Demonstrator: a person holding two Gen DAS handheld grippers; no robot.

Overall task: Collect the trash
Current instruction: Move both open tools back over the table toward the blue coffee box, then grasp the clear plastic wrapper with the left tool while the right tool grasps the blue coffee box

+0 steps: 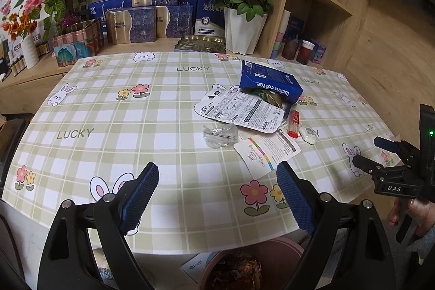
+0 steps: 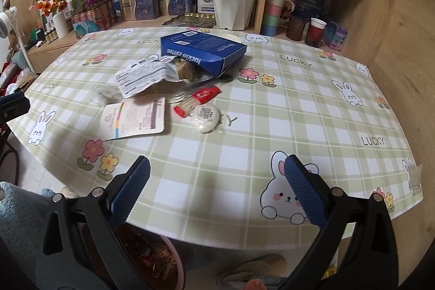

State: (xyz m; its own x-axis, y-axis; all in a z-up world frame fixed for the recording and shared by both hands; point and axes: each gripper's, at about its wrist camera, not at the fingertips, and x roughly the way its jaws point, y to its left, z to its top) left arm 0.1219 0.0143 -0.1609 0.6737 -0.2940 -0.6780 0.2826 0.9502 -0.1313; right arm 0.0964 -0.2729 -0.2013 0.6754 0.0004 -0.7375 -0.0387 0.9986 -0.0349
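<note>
Both the left gripper (image 1: 217, 197) and the right gripper (image 2: 217, 190) hover over the table's (image 1: 108, 105) near edge, jaws apart and empty. The trash pile (image 1: 252, 113) lies mid-table toward the right edge. Recommended: approach low and pinch the nearest flat card (image 1: 267, 154) by its edge.
</note>
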